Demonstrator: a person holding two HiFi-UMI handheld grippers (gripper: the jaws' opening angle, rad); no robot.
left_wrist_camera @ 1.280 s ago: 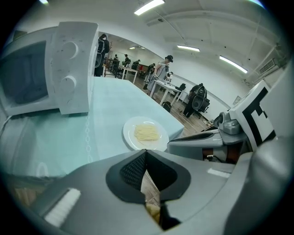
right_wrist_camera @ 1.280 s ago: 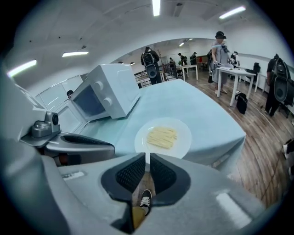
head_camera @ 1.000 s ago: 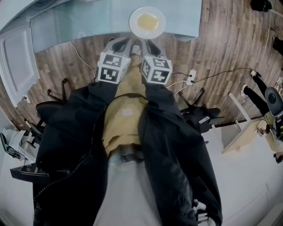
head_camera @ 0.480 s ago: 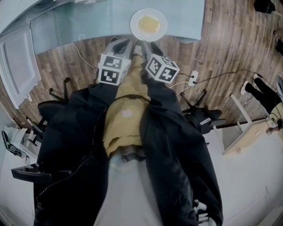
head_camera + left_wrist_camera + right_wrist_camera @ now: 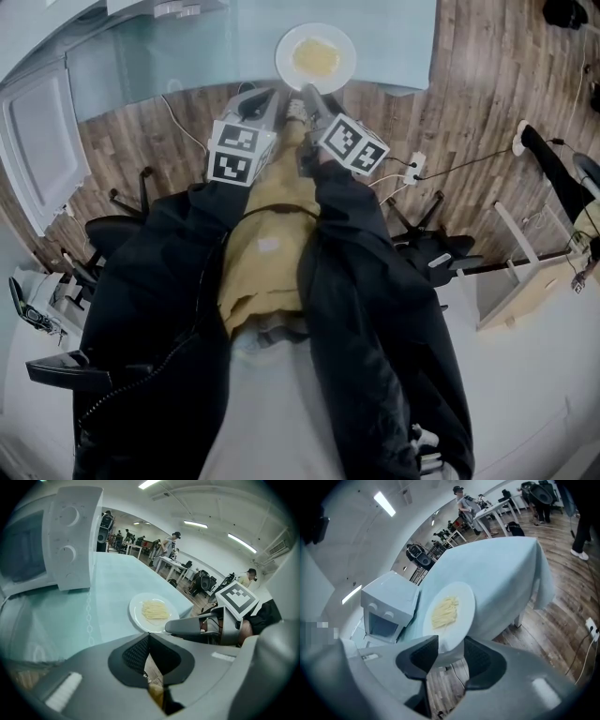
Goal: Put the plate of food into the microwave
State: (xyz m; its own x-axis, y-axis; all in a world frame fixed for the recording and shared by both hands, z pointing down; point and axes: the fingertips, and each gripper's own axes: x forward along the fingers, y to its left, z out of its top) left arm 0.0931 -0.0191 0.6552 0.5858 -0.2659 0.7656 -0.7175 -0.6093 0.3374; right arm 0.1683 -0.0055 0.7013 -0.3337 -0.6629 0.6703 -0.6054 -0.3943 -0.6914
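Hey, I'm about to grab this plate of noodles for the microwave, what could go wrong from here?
1. The right claw, jaws just opening wider, straddles only the near rim of the plate, ungripped; a one-edge grip may tilt it and spill the noodles.
2. The plate sits at the edge of the table; a bump could knock it off.
3. The microwave door looks closed, so the carried plate might have to wait.

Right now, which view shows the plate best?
Head view: the whole plate, uncovered. Left gripper view: the right gripper overlaps its rim. Right gripper view: open jaws hide its near edge.
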